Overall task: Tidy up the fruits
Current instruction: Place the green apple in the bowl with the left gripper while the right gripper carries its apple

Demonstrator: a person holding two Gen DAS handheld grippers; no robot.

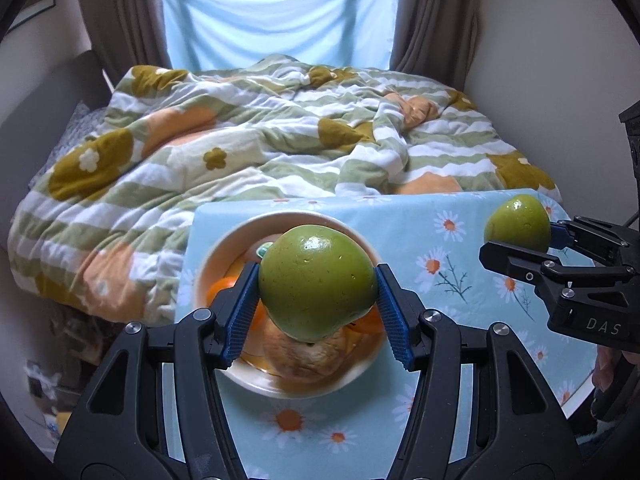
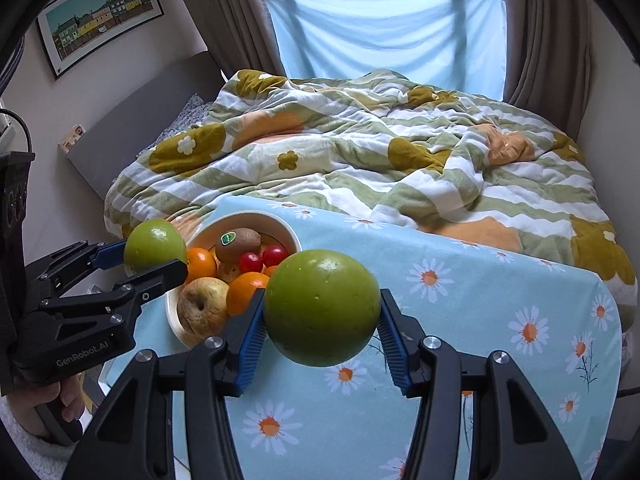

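Left gripper (image 1: 316, 292): jaws pinching a green pear (image 1: 316, 282) above the fruit bowl (image 2: 280, 222).
Right gripper (image 2: 322, 316): jaws gripping a green apple (image 2: 322, 306) over the tabletop (image 2: 460, 320).

Two green, glossy, faintly speckled fruits are off the surface: one pear-shaped (image 1: 316, 284) above the bowl, clamped at its sides, the other round (image 2: 322, 306) over the daisy-print cloth, likewise clamped. Cream bowl (image 2: 244, 218) at the table's left edge holds a kiwi (image 2: 238, 244) with sticker, two oranges (image 2: 200, 265), red cherry-like fruits (image 2: 274, 255) and a wrinkled tan apple (image 2: 202, 310).
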